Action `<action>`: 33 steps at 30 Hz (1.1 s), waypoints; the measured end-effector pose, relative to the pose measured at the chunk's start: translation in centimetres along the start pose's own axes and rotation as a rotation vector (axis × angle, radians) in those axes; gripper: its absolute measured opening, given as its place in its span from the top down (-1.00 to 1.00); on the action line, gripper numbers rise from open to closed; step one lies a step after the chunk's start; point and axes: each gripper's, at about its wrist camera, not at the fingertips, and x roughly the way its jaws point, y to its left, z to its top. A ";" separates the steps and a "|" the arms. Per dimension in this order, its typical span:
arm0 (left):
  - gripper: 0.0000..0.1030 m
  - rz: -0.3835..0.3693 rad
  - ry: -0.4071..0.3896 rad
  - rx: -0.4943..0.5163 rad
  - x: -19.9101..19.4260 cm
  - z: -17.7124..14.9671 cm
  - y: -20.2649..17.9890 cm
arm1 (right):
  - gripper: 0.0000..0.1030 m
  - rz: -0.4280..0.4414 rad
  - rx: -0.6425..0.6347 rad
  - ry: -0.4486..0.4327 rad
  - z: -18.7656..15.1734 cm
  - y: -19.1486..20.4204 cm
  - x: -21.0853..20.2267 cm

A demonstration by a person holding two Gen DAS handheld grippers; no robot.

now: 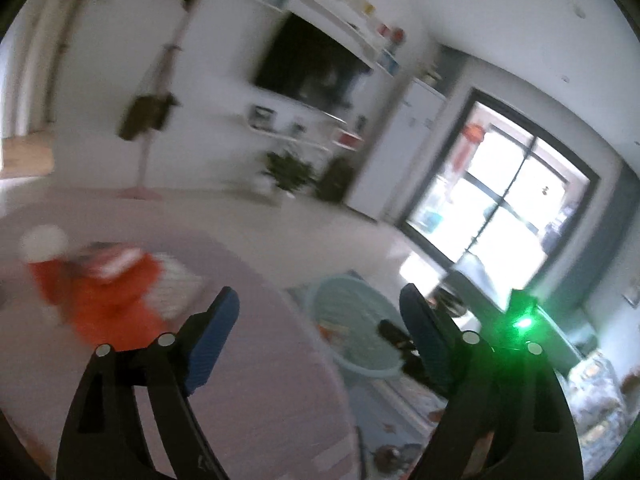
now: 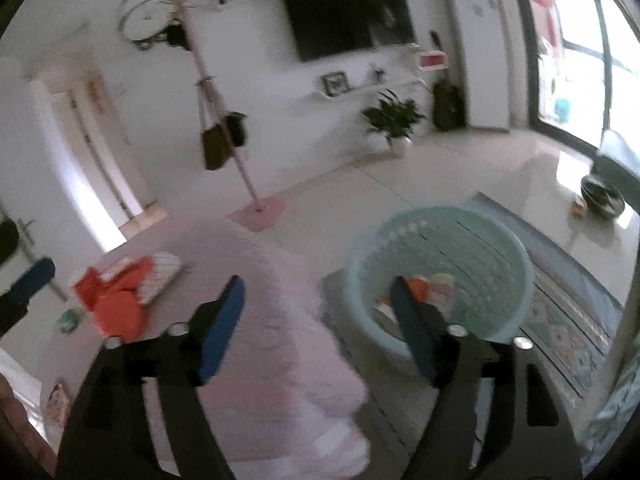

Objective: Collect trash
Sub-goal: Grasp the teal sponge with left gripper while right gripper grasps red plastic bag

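Note:
In the left wrist view my left gripper (image 1: 320, 292) is open and empty above the edge of a pink round table (image 1: 260, 360). Blurred orange wrappers (image 1: 108, 300) and a white round piece (image 1: 42, 242) lie on the table to its left. A light teal basket (image 1: 348, 366) stands on the floor beyond the table. In the right wrist view my right gripper (image 2: 318, 280) is open with nothing between its fingers, between the table (image 2: 260, 360) and the basket (image 2: 500, 264). Orange and white scraps (image 2: 436, 286) lie inside the basket. The orange wrappers (image 2: 120, 296) and a small green item (image 2: 68, 320) lie on the table.
A patterned rug (image 2: 560, 320) lies under the basket. A coat stand with a pink base (image 2: 260, 208) and a potted plant (image 2: 394, 120) stand by the TV wall. A dark bowl (image 2: 602, 196) sits on a low glass table near the window. A blue finger of the left gripper (image 2: 32, 280) shows at the left edge.

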 end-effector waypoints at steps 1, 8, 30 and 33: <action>-0.57 0.026 -0.015 -0.008 -1.2 -0.2 0.7 | -0.53 0.019 -0.013 -0.012 0.0 1.0 -0.3; -0.57 0.219 -0.080 -0.092 -7.8 -1.8 6.0 | -0.56 0.117 -0.201 -0.033 -1.2 10.7 -0.5; -0.71 0.498 0.109 -0.330 -9.5 1.5 27.1 | -0.56 0.220 -0.373 0.154 -3.1 23.0 9.0; -0.71 0.509 0.109 -0.360 -7.5 1.8 29.6 | -0.60 0.229 -0.375 0.183 -3.6 23.4 10.2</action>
